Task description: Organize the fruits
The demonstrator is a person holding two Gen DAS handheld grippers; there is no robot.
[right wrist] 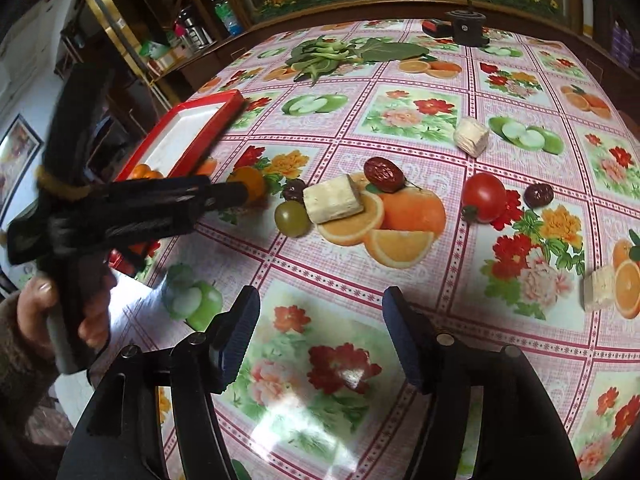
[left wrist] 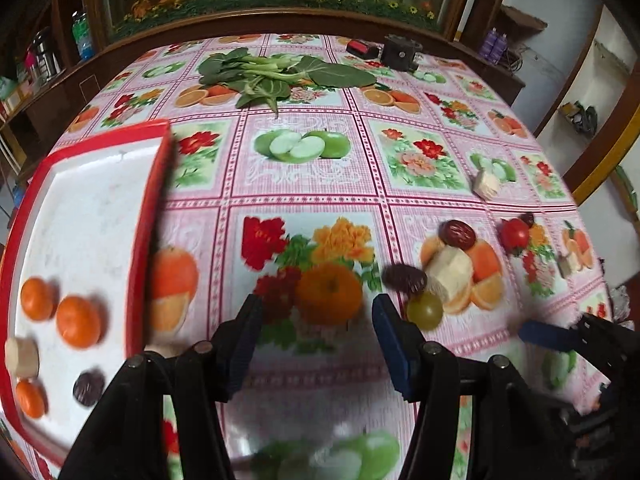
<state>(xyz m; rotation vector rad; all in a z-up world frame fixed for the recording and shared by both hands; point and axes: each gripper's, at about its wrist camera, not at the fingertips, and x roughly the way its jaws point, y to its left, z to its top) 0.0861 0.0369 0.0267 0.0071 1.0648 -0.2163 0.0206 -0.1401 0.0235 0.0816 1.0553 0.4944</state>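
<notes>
L gripper [left wrist: 316, 312] hangs over the printed tablecloth [left wrist: 312, 200] w/ jaws apart and nothing between them; R gripper [right wrist: 320, 308] likewise released, empty, above bare cloth. No earlier pic, so only the spread stance can be told. Red-rimmed tray [left wrist: 152, 216] sits at L, just beside the L gripper's left finger; in it lie three tangerines [left wrist: 78, 322], a pale chunk [left wrist: 22, 358] and a dark date [left wrist: 89, 388]. Loose fruit is still on the cloth, right of the L gripper: green grape [left wrist: 425, 311] just beside its right finger, a date [left wrist: 404, 279] touching the grape's top edge, a pale block [left wrist: 450, 272] next to both, another date [left wrist: 457, 234] behind the block. In the R view the block [right wrist: 332, 199] lies between grape [right wrist: 293, 218] and that date [right wrist: 384, 175]. Further right: tomato [right wrist: 484, 197], one more date [right wrist: 539, 195], near each other but apart. Two more pale chunks, one far [right wrist: 472, 136], one at the right edge [right wrist: 599, 288]. Greens [left wrist: 276, 74] lie at the far side, w/ a black device [left wrist: 401, 54] and a red-black item [left wrist: 362, 49] beyond. From the R view the L gripper body [right wrist: 132, 208] and the person's hand [right wrist: 64, 312] block much of the tray.
</notes>
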